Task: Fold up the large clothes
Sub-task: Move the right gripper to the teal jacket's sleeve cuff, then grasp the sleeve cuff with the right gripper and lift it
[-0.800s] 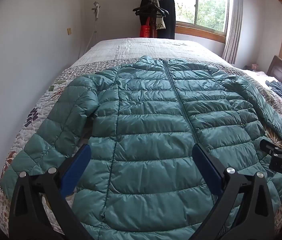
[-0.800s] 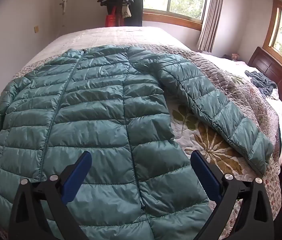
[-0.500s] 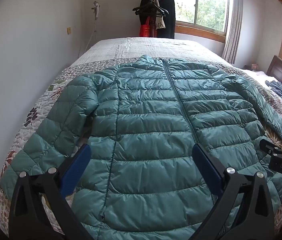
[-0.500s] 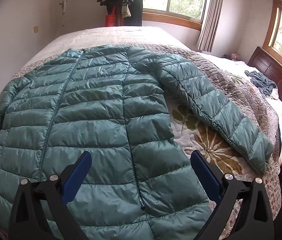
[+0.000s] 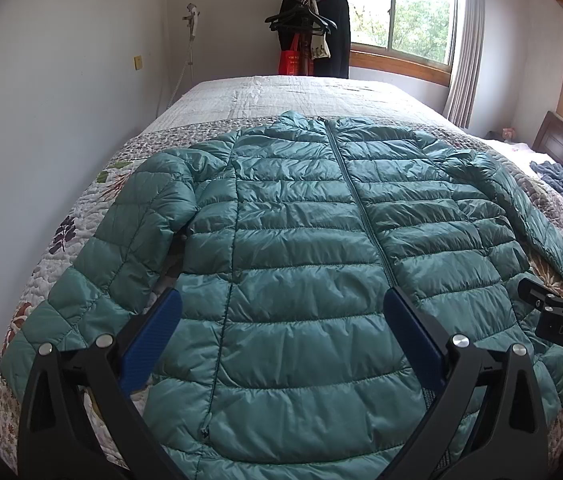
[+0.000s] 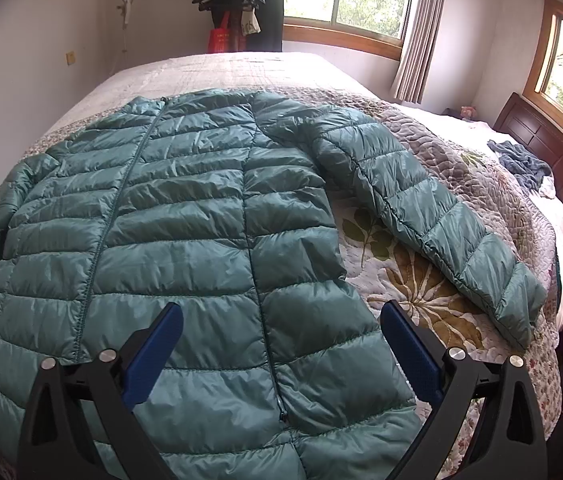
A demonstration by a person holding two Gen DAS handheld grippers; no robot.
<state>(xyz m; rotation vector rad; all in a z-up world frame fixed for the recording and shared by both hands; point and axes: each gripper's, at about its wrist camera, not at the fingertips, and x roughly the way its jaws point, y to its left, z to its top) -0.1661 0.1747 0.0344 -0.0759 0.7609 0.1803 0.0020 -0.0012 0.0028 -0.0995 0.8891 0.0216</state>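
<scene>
Left tongs (image 5: 281,332) wide apart, empty, above the jacket (image 5: 301,248) hem. Right tongs (image 6: 281,340) also wide, empty, above the hem's right part. Jacket lies flat, zipped, front up on the quilt (image 6: 413,292), collar at 12 o'clock, 2 sleeves spread toward 8 and 4 o'clock. Hem's near edge is cut off behind both tong frames. Left view shows the right tongs only partly, at 3 o'clock. Cloth heap (image 6: 521,164) at 2 o'clock is hard to make out. No visible change from 0.5 s ago.
</scene>
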